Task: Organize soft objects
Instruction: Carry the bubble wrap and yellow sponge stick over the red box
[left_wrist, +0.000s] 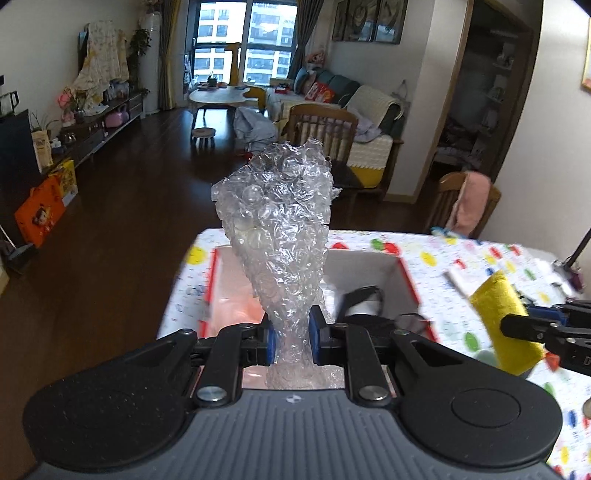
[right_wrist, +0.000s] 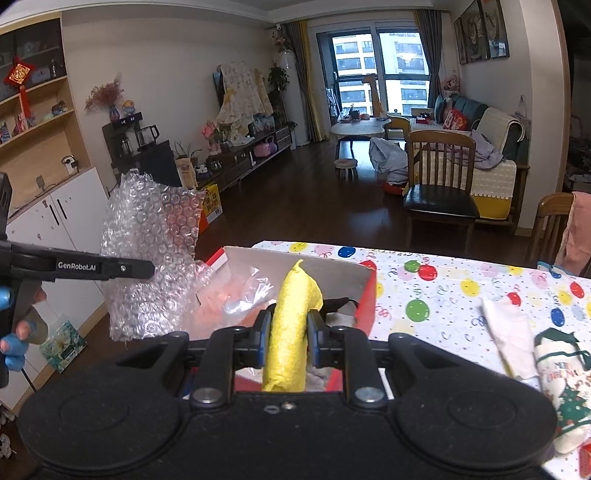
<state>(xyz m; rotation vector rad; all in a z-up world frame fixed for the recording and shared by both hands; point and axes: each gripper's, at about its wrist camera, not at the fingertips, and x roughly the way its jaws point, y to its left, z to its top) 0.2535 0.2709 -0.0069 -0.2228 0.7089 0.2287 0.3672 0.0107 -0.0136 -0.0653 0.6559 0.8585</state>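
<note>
My left gripper (left_wrist: 291, 341) is shut on a crumpled sheet of clear bubble wrap (left_wrist: 280, 221), held upright above an open red-sided cardboard box (left_wrist: 408, 273). The bubble wrap also shows at the left of the right wrist view (right_wrist: 147, 254). My right gripper (right_wrist: 286, 341) is shut on a rolled yellow cloth (right_wrist: 291, 325), held over the same box (right_wrist: 365, 295). The yellow cloth shows at the right of the left wrist view (left_wrist: 506, 325). The box holds pink plastic and a dark item (left_wrist: 364, 299).
The box stands on a table with a balloon-print cloth (right_wrist: 443, 295). A white folded cloth (right_wrist: 509, 339) and a Christmas-print sock (right_wrist: 565, 387) lie on the table at right. Wooden chairs (right_wrist: 439, 173) stand beyond the table; dark floor lies to the left.
</note>
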